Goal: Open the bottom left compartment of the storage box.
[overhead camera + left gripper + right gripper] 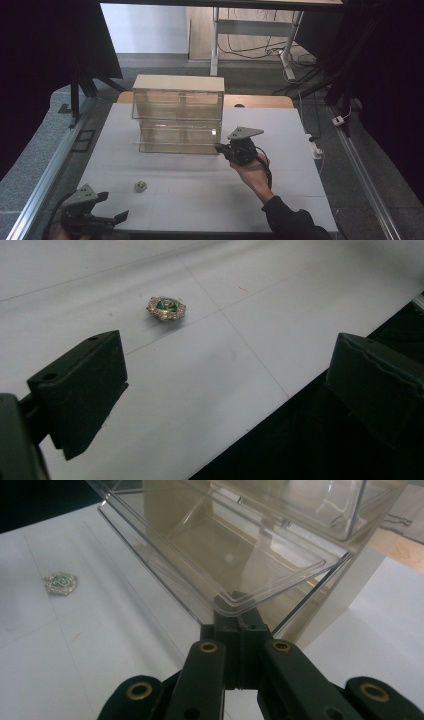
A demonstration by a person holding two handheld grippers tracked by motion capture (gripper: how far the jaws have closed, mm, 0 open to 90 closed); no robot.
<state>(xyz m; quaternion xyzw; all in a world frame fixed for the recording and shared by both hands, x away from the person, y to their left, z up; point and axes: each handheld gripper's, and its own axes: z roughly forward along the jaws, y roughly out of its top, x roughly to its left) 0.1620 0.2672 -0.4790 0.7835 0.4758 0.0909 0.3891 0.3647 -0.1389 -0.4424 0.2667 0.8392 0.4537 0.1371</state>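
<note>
1. Right gripper [239, 617] fingers [227, 630] clamped together on the front rim of the clear drawer [220, 555], pulled out of the cabinet [177, 112].
2. Left gripper [225, 385] fingers [82, 385] apart; brooch [166, 307] ahead on the table [280, 315], untouched.

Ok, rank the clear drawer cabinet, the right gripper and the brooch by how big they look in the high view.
1. Clear drawer cabinet, by far the largest.
2. Right gripper, shut on the corner of the pulled-out lower drawer.
3. Brooch, a small speck on the white table.
No close calls between them.
</note>
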